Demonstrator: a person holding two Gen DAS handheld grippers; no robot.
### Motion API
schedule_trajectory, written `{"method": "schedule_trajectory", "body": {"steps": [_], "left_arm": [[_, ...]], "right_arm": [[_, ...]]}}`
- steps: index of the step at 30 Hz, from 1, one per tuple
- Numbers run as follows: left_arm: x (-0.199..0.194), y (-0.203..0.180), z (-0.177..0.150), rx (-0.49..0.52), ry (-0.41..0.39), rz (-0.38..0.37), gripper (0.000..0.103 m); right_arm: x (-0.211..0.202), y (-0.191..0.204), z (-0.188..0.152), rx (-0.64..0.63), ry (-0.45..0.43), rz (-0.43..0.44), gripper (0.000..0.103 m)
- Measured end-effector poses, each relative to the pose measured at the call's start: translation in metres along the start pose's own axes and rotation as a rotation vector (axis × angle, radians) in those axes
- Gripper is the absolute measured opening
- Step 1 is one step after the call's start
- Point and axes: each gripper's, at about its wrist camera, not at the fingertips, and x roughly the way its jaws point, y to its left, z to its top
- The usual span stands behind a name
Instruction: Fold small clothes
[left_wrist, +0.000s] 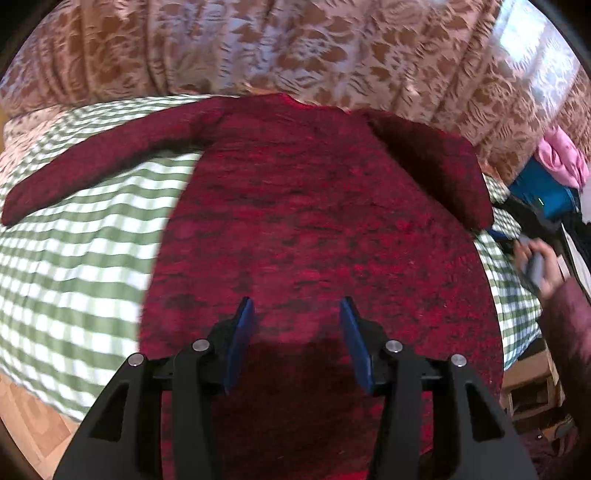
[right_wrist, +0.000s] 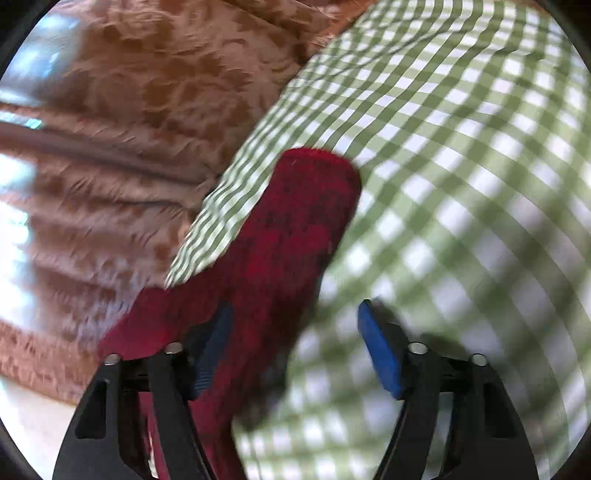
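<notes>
A dark red knit sweater lies flat on a green-and-white checked cloth, neck at the far side. Its left sleeve stretches out to the left; its right sleeve is folded in over the body. My left gripper is open and empty, above the sweater's lower middle. In the right wrist view a red sleeve lies on the checked cloth. My right gripper is open over that sleeve, left finger above it, right finger over the cloth.
A brown-and-white patterned curtain hangs behind the table and also shows in the right wrist view. At the right edge are a hand holding a dark handle, a blue item and pink cloth. Wooden floor shows at lower left.
</notes>
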Motion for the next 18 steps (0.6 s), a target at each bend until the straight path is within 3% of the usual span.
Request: {"method": "schedule_trajectory", "body": {"steps": [3, 5, 7, 10, 13, 16, 18], "left_arm": [[0.015, -0.017, 0.002, 0.021, 0.032, -0.018, 0.048], [0.022, -0.026, 0.004, 0.033, 0.042, -0.034, 0.048], [0.029, -0.035, 0.006, 0.042, 0.047, -0.056, 0.051], [0.039, -0.049, 0.005, 0.076, 0.056, -0.073, 0.054], [0.049, -0.057, 0.005, 0.103, 0.074, -0.078, 0.055], [0.055, -0.060, 0.004, 0.112, 0.081, -0.060, 0.055], [0.051, -0.057, 0.005, 0.090, 0.072, -0.067, 0.055]], "right_arm": [[0.023, 0.016, 0.014, -0.020, -0.013, -0.044, 0.053], [0.029, 0.024, 0.026, -0.082, 0.001, -0.121, 0.022], [0.016, 0.034, 0.034, -0.169, -0.034, -0.173, 0.016], [-0.022, 0.018, 0.047, -0.233, -0.152, -0.263, 0.015], [-0.052, -0.008, 0.068, -0.191, -0.253, -0.367, 0.014], [-0.061, -0.039, 0.082, -0.141, -0.264, -0.445, 0.013], [-0.058, -0.053, 0.083, -0.117, -0.230, -0.393, 0.013]]}}
